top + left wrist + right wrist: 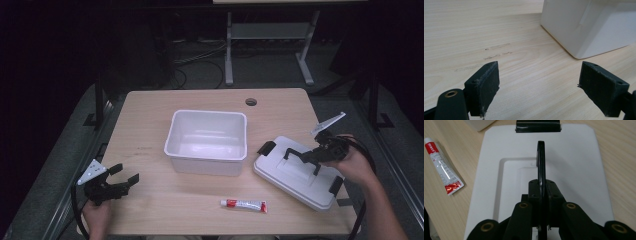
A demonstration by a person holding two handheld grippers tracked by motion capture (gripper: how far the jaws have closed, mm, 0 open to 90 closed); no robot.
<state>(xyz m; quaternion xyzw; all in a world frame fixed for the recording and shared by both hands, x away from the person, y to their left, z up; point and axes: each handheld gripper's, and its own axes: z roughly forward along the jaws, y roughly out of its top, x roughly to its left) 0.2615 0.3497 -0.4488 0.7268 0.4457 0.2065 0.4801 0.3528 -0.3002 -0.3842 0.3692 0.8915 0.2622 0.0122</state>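
Right gripper (pixel 541 195) pinching black lid handle (pixel 541 157), jaws pressed together on it | white lid (pixel 579 170) lies under gripper on table (pixel 150 210) | likely light, stiff, slick plastic; handle best hold | left gripper (pixel 539 87) spread, holding nothing, bin (pixel 594 25) ahead.

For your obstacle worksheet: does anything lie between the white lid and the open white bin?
Nothing visible does. The right hand-held gripper is shut on the handle of the lid, and bare table separates lid and bin; the tube lies nearer the person.
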